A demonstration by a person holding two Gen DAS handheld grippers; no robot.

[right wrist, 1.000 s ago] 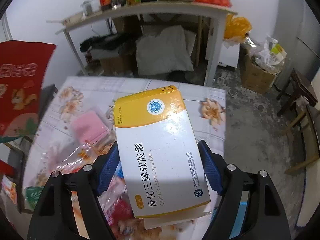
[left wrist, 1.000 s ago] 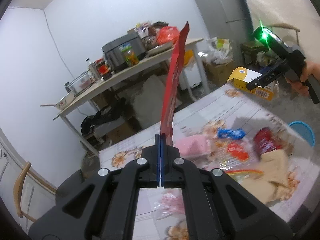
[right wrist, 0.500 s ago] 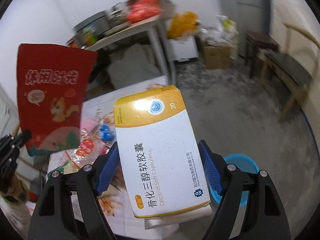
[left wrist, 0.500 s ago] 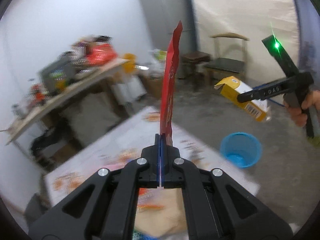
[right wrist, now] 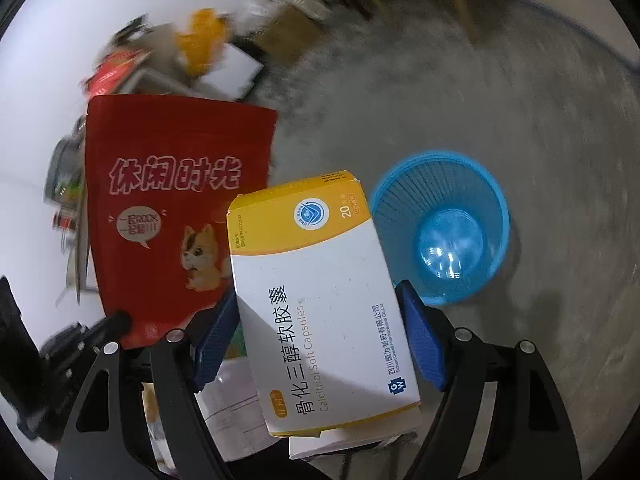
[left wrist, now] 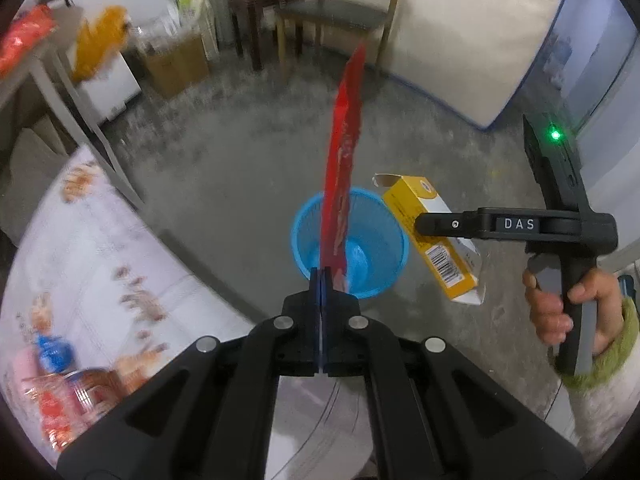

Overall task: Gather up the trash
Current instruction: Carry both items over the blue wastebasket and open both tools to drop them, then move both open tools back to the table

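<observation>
My left gripper (left wrist: pixel 322 276) is shut on the bottom edge of a red snack pouch (left wrist: pixel 343 152), which stands upright and edge-on over the blue mesh bin (left wrist: pixel 376 252) on the floor. The same red snack pouch (right wrist: pixel 168 208) shows its printed face in the right wrist view, with the left gripper's tip at its lower corner. My right gripper (right wrist: pixel 320 328) is shut on a yellow and white medicine box (right wrist: pixel 320 300), its blue pads pressing both long sides. From the left, that medicine box (left wrist: pixel 440 248) hangs beside the bin's right rim. The blue bin (right wrist: pixel 444 228) lies ahead to the right.
A flowered tablecloth table (left wrist: pixel 92 248) at the left holds more wrappers (left wrist: pixel 60 392). On the concrete floor (left wrist: pixel 240 152) behind stand a wooden chair (left wrist: pixel 340 12), a stool, cardboard boxes (left wrist: pixel 176 60) and a white mattress (left wrist: pixel 472 32). A hand in a green cuff (left wrist: pixel 560 312) holds the right gripper.
Both grippers swung away from the table and downward, carrying the pouch and the box over to the blue bin on the floor. Neither grip has changed.
</observation>
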